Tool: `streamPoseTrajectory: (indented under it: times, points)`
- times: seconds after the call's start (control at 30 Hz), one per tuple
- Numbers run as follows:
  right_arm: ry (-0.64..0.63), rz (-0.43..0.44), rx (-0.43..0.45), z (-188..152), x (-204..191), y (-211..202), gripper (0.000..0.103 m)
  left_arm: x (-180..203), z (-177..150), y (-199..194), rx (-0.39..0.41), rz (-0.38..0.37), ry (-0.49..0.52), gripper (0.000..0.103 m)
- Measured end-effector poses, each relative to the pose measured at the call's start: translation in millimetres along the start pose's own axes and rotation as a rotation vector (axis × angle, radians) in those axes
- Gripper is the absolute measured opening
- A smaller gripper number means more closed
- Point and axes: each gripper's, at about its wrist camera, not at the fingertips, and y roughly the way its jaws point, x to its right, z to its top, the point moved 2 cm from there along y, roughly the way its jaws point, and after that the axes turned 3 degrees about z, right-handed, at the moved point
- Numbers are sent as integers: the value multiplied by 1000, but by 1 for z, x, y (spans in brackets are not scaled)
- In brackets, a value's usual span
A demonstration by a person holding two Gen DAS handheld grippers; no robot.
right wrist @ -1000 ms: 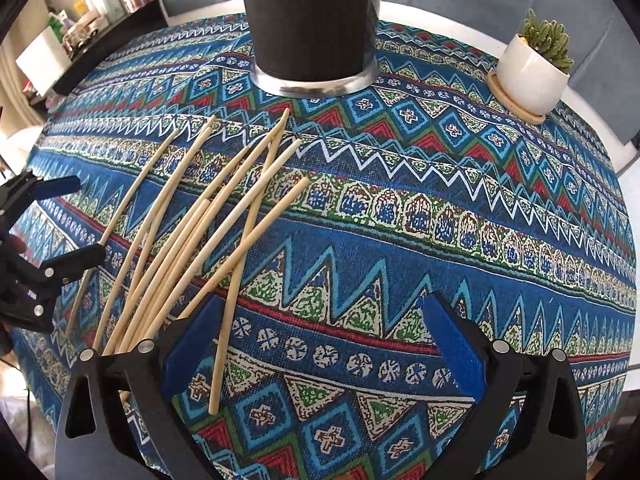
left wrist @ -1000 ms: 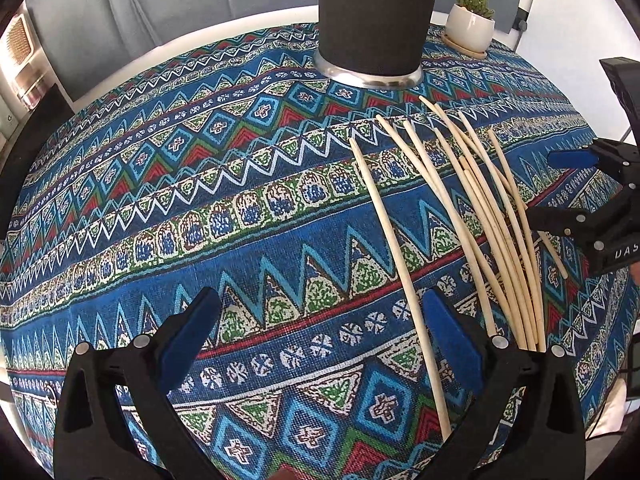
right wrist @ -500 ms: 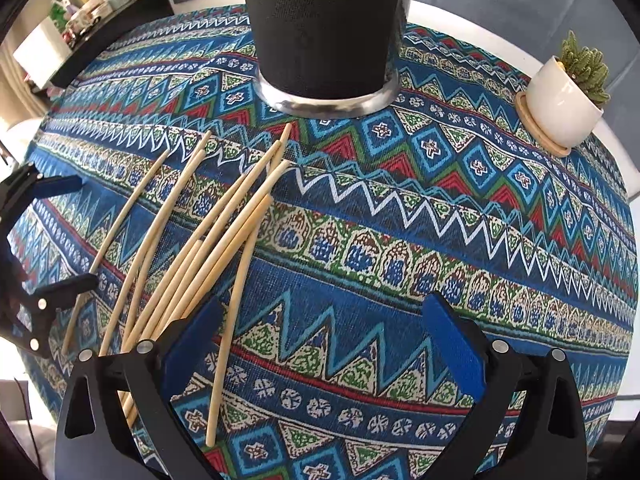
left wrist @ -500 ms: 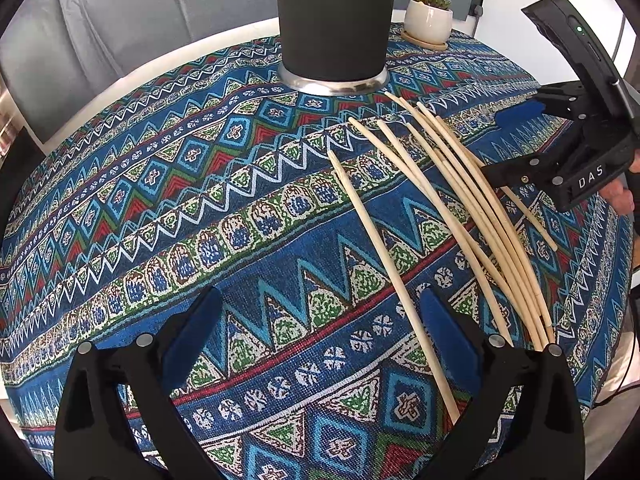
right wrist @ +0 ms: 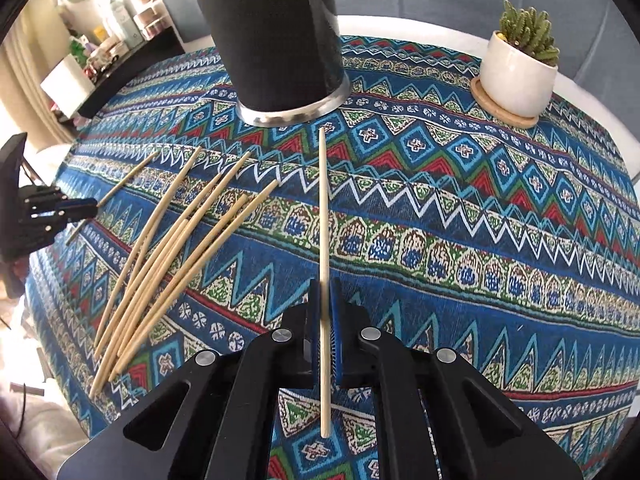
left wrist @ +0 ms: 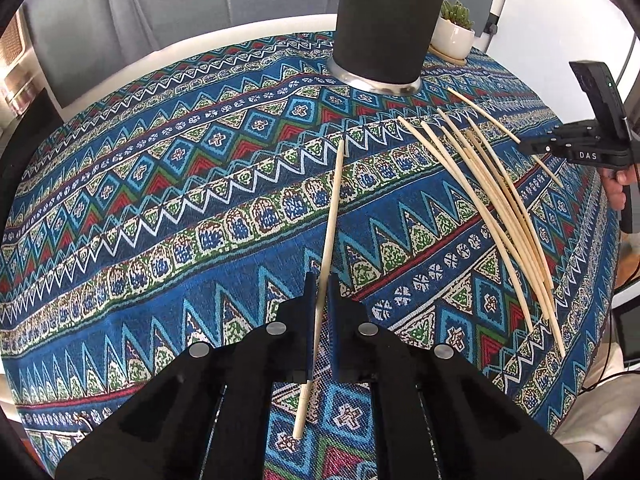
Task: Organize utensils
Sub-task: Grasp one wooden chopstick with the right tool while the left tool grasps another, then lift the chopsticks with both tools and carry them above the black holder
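Observation:
My left gripper (left wrist: 319, 280) has its jaws closing onto a single pale wooden chopstick (left wrist: 333, 208), and the blue pads pinch it near its lower third. My right gripper (right wrist: 325, 284) is closing the same way on another chopstick (right wrist: 322, 200), whose tip points at the tall black utensil holder (right wrist: 276, 36). Several loose chopsticks (right wrist: 168, 264) lie fanned on the patterned cloth between both grippers. In the left wrist view the same pile (left wrist: 496, 208) sits to the right, and the holder (left wrist: 388, 24) stands at the far middle.
A round table carries the blue patterned tablecloth (left wrist: 160, 184). At the far right a small cactus in a white pot (right wrist: 520, 68) stands on a wooden coaster. A dark shelf with bottles (right wrist: 104, 56) is beyond the table's left edge. A person's fingers (left wrist: 618, 184) hold the right gripper's handle.
Both grippers went from wide open to shut, each on one chopstick. Each held stick has swung away from the pile. Both views have pulled back from the holder a little.

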Motion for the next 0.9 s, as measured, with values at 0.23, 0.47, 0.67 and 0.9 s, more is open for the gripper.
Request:
streamPoseTrajectory:
  times: [0.23,0.47,0.67,0.9]
  points:
    - [72,80,106,-25,21,-28,5,-12,-12,-8,22,-13,-59,5]
    - [66,27,193,-31,36,-69,5,-21,-2,-32,82,5,-76,5]
    - [45,11,261,-16,33,-101,5,-26,24,-65,177,13,-67,5]
    - [-5,14,347,21,17,-141,5,-30,63,-104,271,21,-52,5]
